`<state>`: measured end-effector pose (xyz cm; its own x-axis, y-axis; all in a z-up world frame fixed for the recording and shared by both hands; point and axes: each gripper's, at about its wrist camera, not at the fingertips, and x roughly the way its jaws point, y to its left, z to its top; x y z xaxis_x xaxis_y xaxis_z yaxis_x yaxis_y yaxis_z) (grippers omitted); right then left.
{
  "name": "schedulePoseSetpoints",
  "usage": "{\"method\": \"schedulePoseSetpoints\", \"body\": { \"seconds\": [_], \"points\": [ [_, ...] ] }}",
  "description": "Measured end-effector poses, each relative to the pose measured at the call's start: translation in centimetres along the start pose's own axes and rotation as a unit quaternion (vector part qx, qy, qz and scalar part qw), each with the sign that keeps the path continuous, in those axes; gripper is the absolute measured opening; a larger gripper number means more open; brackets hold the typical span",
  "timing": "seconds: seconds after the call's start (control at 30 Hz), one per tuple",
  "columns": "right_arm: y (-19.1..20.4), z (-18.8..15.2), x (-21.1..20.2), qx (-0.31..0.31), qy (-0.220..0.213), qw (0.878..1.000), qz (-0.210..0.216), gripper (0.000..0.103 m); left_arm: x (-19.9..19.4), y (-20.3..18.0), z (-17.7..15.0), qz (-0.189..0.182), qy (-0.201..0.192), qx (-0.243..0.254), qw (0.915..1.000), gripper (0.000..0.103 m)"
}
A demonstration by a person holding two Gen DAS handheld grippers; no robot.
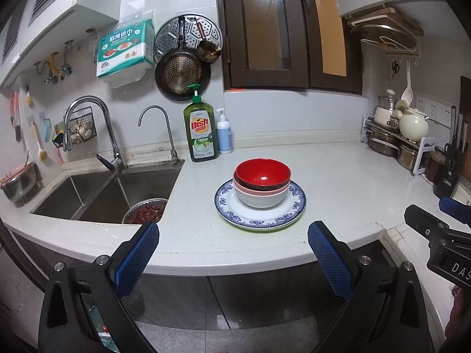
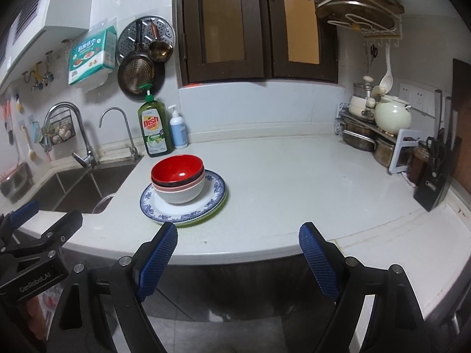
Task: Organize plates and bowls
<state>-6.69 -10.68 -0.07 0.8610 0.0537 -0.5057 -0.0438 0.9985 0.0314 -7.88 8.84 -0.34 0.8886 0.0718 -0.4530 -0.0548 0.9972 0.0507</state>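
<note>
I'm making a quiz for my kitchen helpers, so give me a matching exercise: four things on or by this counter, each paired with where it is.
Things:
1. red bowl
2. blue-patterned plate
3. dish soap bottle
4. knife block

Places:
A. under the stack of bowls
B. far right end of the counter
C. top of the stack
D. by the wall, beside the sink

Pairs: 1-C, 2-A, 3-D, 4-B

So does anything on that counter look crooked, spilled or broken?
Nothing spilled or broken. The bowls sit nested on the stacked plates, slightly off-centre toward the sink. A green plate edge peeks out beneath the blue-patterned one.
</note>
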Motion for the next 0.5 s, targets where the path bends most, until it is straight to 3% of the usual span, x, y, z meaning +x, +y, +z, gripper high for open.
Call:
{"method": "schedulePoseSetpoints", "body": {
  "seconds": [0.5],
  "points": [
    [-0.3, -0.8, -3.6, -0.003, -0.022, 1.000, 0.000, 0.085, -2.9, -0.3, -0.3, -0.003, -0.018, -0.004, 0.9998, 0.103]
  ]
}}
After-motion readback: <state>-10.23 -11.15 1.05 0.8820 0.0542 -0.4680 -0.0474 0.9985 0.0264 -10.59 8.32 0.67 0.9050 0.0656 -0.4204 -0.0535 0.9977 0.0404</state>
